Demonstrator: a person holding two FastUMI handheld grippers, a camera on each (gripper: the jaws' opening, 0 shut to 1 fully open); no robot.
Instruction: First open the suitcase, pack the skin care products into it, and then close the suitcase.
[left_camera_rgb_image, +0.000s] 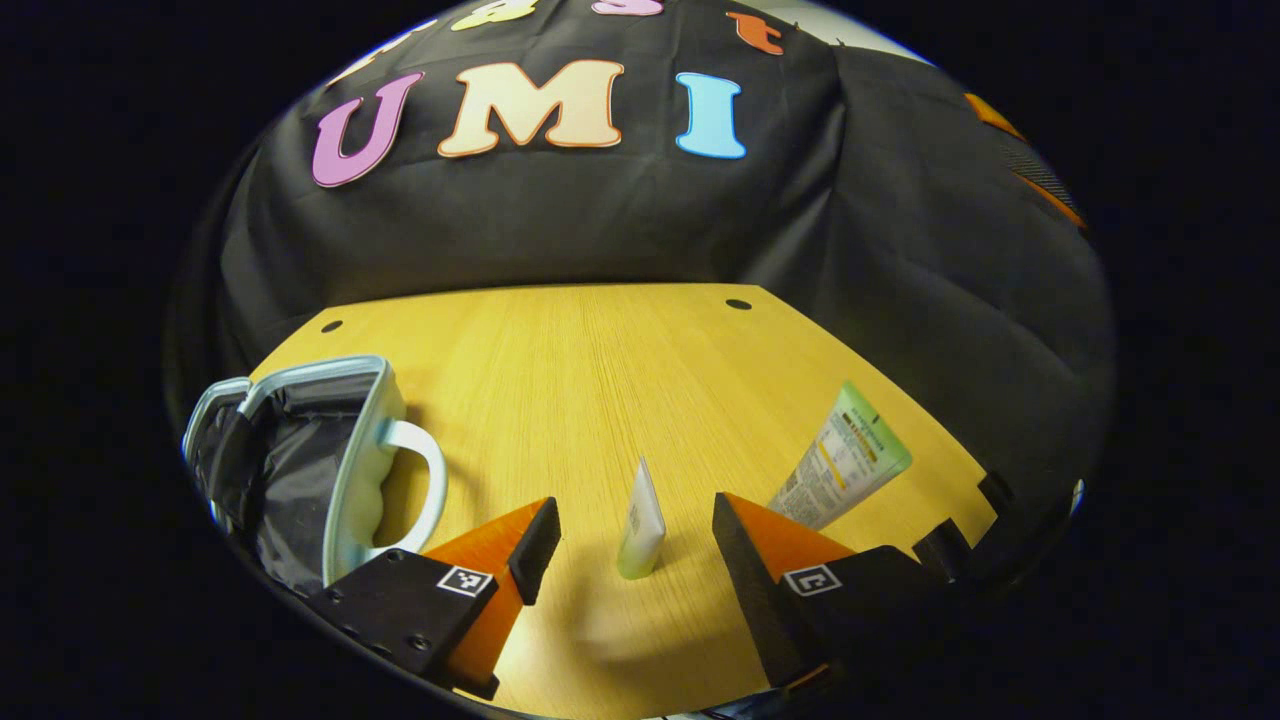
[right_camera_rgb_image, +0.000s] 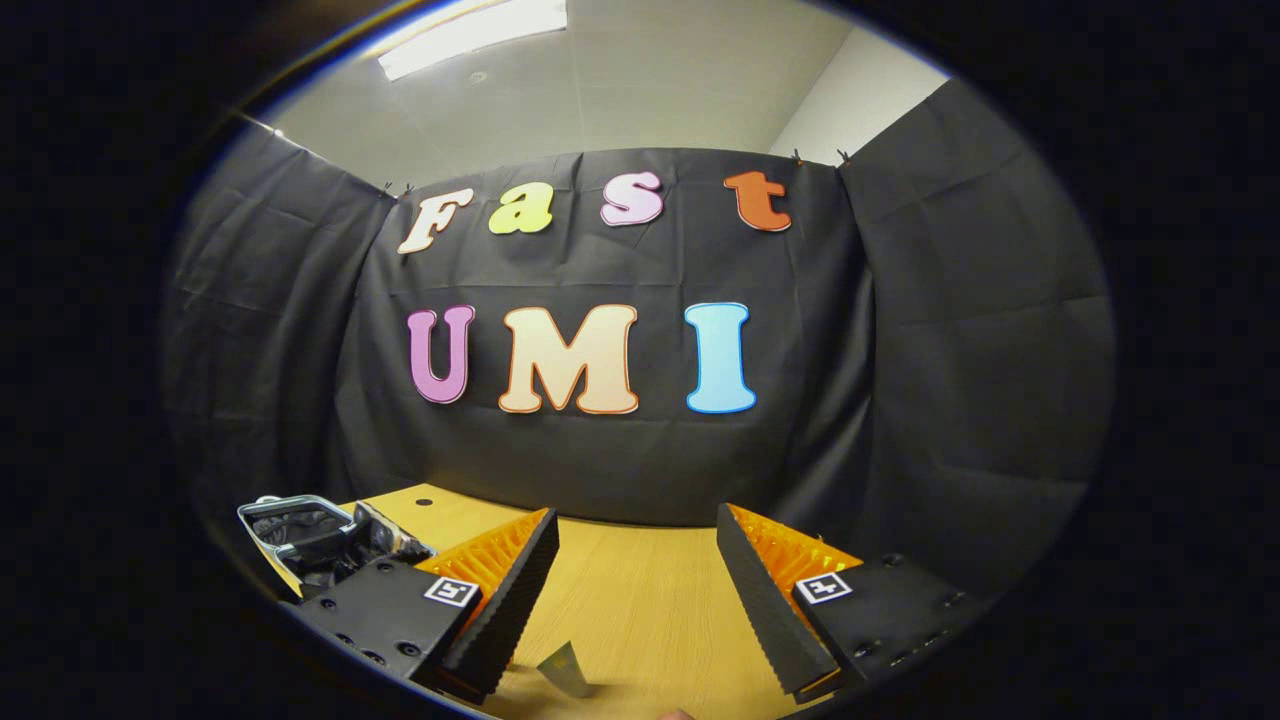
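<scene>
A small pale tube (left_camera_rgb_image: 641, 522) stands on its cap on the wooden table (left_camera_rgb_image: 600, 370), between the spread fingers of my left gripper (left_camera_rgb_image: 634, 545), which is open and not touching it. A green-and-white tube (left_camera_rgb_image: 842, 460) lies flat to the right, past the right finger. The suitcase (left_camera_rgb_image: 300, 465) sits open at the left, with a dark lining, a pale shell and a white handle. In the right gripper view my right gripper (right_camera_rgb_image: 637, 580) is open above the table, the open suitcase (right_camera_rgb_image: 315, 540) is at the left, and a tube's crimped end (right_camera_rgb_image: 566, 669) shows low between the fingers.
Black cloth walls close the table at the back and right. Two small dark holes (left_camera_rgb_image: 738, 304) mark the table's far corners. Bare wood lies between the suitcase and the tubes.
</scene>
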